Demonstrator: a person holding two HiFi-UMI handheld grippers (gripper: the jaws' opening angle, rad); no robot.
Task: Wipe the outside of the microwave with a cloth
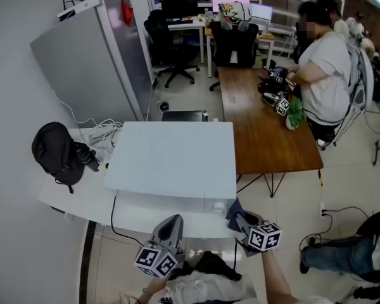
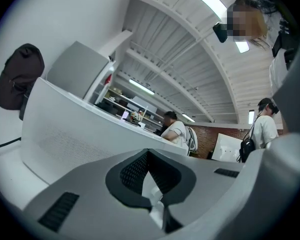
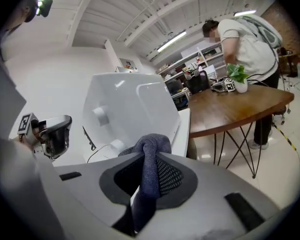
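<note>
We had the cloth pinched in the right gripper, low in frame by the near corner of the microwave, seemingly poised to wipe, left gripper closed and empty.

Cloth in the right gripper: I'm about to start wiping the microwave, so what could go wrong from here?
1. The right gripper pinches the cloth with only a small bunch past the jaws, so hard plastic might scrape the microwave, or the cloth might pull out.
2. A black cable trails over the table edge near the left gripper; a sweep could snag it.
</note>
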